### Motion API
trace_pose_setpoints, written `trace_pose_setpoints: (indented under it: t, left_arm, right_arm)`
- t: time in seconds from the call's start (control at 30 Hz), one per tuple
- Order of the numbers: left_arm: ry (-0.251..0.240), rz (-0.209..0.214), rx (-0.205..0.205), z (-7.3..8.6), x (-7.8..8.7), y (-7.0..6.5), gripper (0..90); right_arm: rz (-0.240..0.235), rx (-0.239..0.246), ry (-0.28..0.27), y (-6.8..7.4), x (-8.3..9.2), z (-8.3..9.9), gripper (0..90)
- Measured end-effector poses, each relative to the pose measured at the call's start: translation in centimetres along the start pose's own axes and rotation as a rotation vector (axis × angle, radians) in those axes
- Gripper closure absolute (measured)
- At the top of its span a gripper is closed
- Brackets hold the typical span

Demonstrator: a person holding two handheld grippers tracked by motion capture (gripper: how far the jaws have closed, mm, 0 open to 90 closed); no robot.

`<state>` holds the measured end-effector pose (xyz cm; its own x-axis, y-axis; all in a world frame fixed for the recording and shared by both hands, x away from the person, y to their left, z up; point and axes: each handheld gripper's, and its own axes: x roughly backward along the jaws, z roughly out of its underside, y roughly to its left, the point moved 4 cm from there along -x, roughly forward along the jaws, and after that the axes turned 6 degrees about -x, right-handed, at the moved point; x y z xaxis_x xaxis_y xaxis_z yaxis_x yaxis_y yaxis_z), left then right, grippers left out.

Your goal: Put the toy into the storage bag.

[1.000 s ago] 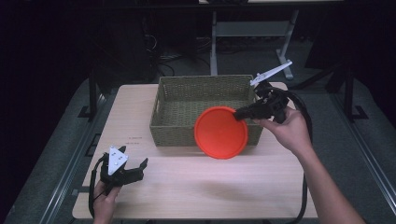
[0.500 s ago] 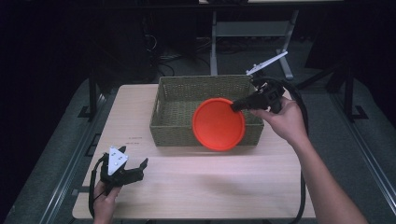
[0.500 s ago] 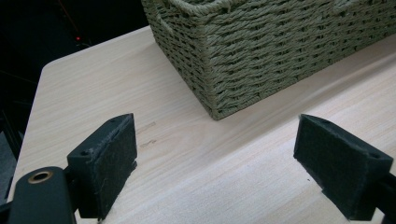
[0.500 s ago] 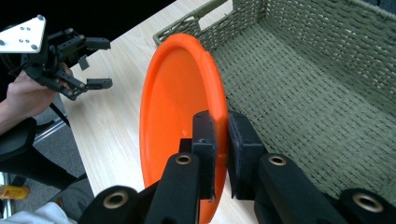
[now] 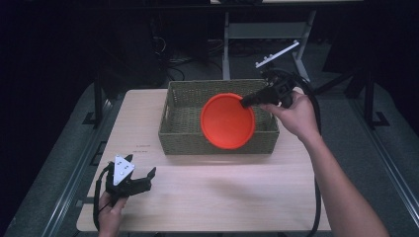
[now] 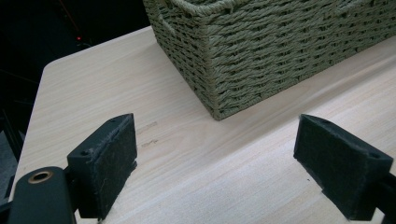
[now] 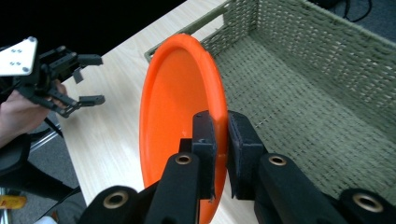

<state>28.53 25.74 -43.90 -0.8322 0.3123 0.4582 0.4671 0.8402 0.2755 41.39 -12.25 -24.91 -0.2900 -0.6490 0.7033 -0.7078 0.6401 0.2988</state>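
— Two grippers; where's the orange plate (image 5: 227, 120)?
— Pinched by its rim between the right gripper's (image 7: 223, 128) jaws, tilted on edge, hanging left of them over the woven basket (image 5: 180, 126).
— And the left gripper (image 5: 141, 178)?
— Jaws wide apart, low over the wooden table (image 5: 222, 192), basket corner just ahead.

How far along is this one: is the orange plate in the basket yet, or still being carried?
Done: the right gripper has the orange plate pinched by its rim and lifted off the table. In hand: the plate hangs tilted over the woven basket, apparently not yet resting inside. Left: probably lowering it in and letting go. The left gripper sits open near the table's front corner.
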Motion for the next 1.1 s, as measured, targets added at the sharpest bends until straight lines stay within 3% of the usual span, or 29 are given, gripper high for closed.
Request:
trace_pose_setpoints:
  t: [0.63, 1.1]
  left_arm:
    - [0.0, 0.001, 0.005, 0.0, 0.0, 0.1, 12.8]
    - [-0.005, 0.001, 0.005, 0.0, 0.1, 0.1, 12.8]
  right_arm:
    - [0.044, -0.061, -0.014, -2.3, -0.2, -3.2, 82.2]
    - [0.078, -0.109, -0.033, -4.3, -0.4, -4.1, 82.2]
